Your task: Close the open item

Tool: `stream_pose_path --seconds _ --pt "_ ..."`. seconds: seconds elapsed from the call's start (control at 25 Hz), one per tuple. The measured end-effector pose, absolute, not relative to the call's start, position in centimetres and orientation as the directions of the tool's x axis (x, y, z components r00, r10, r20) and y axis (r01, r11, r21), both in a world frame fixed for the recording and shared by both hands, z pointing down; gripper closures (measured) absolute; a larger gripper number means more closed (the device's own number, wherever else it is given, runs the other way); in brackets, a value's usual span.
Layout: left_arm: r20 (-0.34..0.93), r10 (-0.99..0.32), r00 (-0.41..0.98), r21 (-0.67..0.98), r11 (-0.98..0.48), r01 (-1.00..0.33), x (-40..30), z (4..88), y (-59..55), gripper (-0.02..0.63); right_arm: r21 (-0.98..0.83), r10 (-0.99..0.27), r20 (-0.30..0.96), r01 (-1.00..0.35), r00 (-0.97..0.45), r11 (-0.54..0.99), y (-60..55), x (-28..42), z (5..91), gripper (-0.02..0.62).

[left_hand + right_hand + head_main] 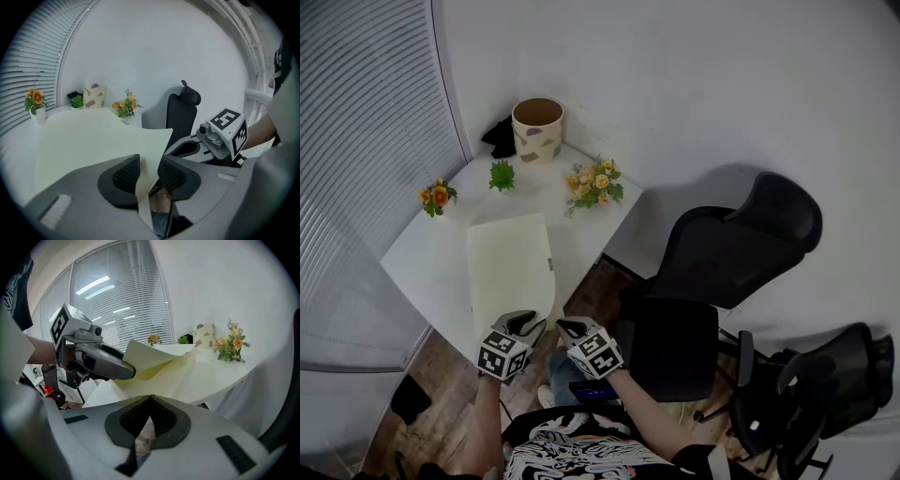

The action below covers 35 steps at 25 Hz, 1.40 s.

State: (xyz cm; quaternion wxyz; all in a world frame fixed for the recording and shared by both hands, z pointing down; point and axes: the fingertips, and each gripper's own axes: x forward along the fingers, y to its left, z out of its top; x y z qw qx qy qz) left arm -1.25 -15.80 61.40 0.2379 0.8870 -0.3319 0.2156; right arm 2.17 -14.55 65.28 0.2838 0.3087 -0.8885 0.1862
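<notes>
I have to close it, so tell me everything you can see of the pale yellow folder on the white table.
The pale yellow paper folder lies on the white table, near its front edge. It looks thin, matte and unprinted. Its top cover is lifted and bowed, showing a second leaf beneath. The cover's near corner passes between the left gripper's fingers, which stand apart.

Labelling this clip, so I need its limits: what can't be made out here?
- Inside of the folder: head view, its own cover hides it.
- Dark thing behind the pot: head view, too small and half hidden.
- Folder's near corner: head view, left gripper covers it.
</notes>
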Motion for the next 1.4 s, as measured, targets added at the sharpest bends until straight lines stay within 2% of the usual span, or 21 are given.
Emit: stream_pose_path --seconds 1.2,1.4 --pt "0.674 -0.386 0.63 0.256 -0.678 -0.689 -0.4 63.6 -15.9 0.479 -0.161 -0.444 0.612 -0.653 -0.654 0.74 -14.7 2.1 65.3 0.594" --pt "0.72 -0.373 0.586 0.202 -0.695 -0.69 -0.1 64.0 -15.8 0.476 -0.164 -0.446 0.612 -0.656 -0.654 0.737 -14.6 2.1 65.2 0.594"
